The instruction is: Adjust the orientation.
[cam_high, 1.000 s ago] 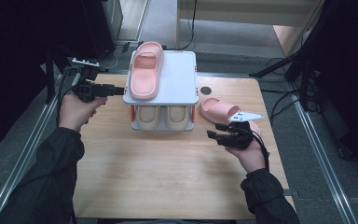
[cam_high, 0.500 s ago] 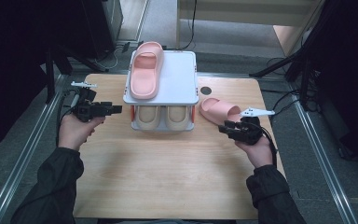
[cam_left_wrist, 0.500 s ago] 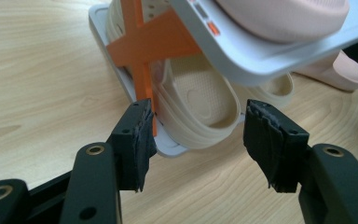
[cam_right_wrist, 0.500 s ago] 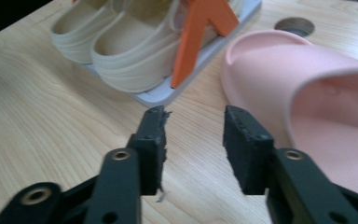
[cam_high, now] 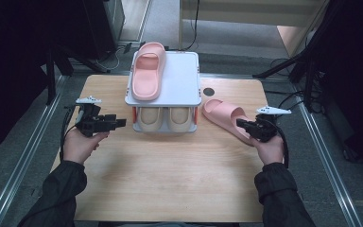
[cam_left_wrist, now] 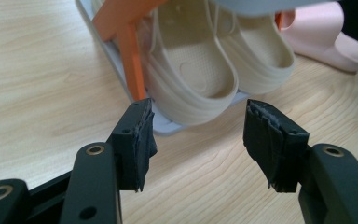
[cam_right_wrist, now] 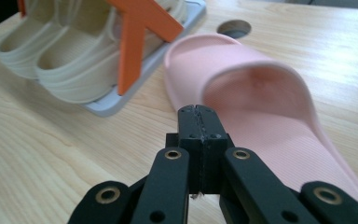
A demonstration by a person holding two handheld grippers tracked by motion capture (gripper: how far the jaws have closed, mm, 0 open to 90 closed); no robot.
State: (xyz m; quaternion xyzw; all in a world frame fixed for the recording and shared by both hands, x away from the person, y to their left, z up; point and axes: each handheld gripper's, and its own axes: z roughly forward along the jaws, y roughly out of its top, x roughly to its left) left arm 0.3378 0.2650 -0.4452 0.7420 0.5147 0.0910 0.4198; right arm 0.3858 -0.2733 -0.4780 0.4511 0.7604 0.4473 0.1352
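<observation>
In the high view a small two-level shoe rack (cam_high: 189,85) stands at the far middle of the wooden table (cam_high: 170,175), with one pink slipper (cam_high: 147,71) lying on its grey top shelf and a pair of cream slippers (cam_high: 165,118) tucked side by side underneath. A second pink slipper (cam_high: 224,116) lies flat on the table just to the right of the rack. The right gripper (cam_high: 243,124) sits at that slipper's near edge, its jaws having just been closing, while the left gripper (cam_high: 119,123) points at the rack's left side, a little apart from it. In the left gripper view the jaws stand spread wide with nothing between them, aimed at the rack's orange post (cam_left_wrist: 133,60) and the toe of the nearer cream slipper (cam_left_wrist: 191,79). In the right gripper view the jaws are pressed together, pad against pad, with no thing caught between them; their tip sits at the edge of the second pink slipper (cam_right_wrist: 261,102), which rests on the table beside the rack's base (cam_right_wrist: 121,98)
</observation>
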